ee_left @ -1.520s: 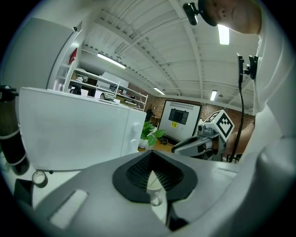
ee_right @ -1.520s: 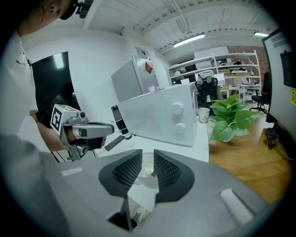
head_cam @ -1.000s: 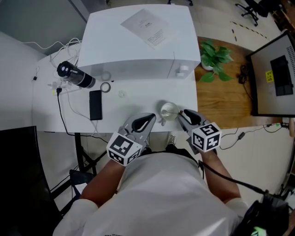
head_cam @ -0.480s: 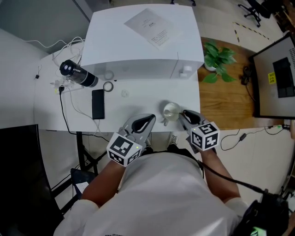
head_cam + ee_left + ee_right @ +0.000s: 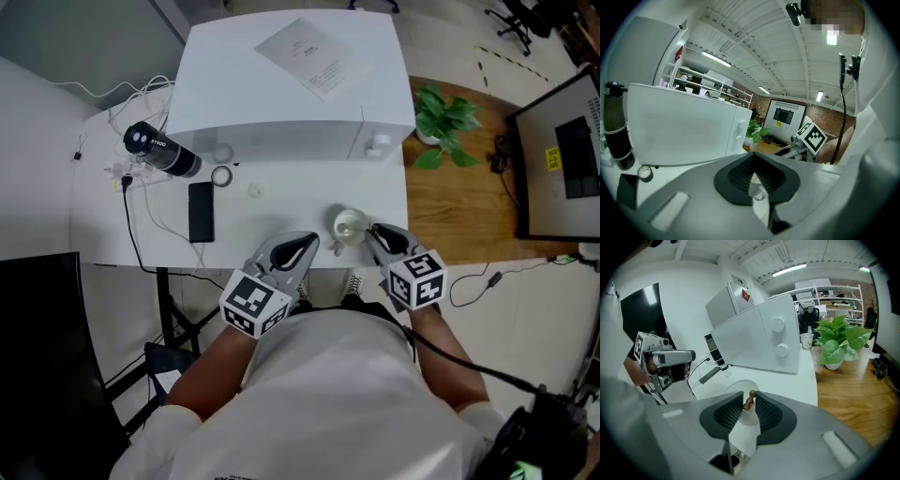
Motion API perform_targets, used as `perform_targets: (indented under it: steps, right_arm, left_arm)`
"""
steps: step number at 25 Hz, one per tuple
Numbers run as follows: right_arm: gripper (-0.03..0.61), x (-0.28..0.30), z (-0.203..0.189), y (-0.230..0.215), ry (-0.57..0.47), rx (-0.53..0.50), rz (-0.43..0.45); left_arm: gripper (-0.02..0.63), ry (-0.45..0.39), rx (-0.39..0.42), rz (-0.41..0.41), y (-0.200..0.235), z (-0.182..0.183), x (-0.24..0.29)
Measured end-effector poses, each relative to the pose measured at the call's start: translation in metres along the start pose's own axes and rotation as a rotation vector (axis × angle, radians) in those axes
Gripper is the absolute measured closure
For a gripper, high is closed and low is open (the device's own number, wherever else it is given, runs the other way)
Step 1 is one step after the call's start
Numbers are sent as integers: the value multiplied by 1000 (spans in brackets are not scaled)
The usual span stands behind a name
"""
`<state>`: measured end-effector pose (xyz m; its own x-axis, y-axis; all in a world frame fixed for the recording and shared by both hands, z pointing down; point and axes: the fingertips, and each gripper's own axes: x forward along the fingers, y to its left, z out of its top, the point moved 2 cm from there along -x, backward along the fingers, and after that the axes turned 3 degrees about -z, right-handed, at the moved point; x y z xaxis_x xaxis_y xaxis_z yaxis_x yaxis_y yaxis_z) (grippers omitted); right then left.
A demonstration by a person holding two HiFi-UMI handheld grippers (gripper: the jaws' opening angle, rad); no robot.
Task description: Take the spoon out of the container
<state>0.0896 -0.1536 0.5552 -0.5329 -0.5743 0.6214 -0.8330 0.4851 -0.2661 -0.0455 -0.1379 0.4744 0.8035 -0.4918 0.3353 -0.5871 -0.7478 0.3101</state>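
A white cup [image 5: 349, 225] stands near the table's front edge, and its rim [image 5: 737, 385] shows just beyond the right jaws. The spoon's brown beaded handle [image 5: 749, 401] sticks up out of it. My right gripper [image 5: 372, 231] reaches the cup from the right. Its jaws have just been closing, and both tips now touch the handle between them. My left gripper [image 5: 309, 242] rests just left of the cup with its fingertips together and nothing held. The cup's handle [image 5: 757, 185] shows through the slit between its pads. The spoon's bowl is hidden.
A big white appliance [image 5: 291, 94] with a paper sheet [image 5: 314, 56] on top fills the back of the table. A black cylinder [image 5: 159, 152], a tape ring [image 5: 220, 175], a black phone [image 5: 201, 211] and cables lie at the left. A potted plant [image 5: 439, 122] stands on the floor at the right.
The right gripper's fingers look slightly closer together at the cup. Both hands and the cup have kept their places.
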Motion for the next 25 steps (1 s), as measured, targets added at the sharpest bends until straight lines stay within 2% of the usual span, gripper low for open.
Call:
perform_targets:
  steps: [5,19,25]
  right_arm:
    - [525,-4,4,2,-17,-24,-8]
    - [526,-32,29,10,-87,-71,-12]
    - [526,-55,43,17,-136,-62,5]
  left_arm:
    - [610,-2,3,0,-1,0,-1]
    - [610,-31,32,0,-6,12,-7]
    - [610,-43,44,1,-10,18,-12]
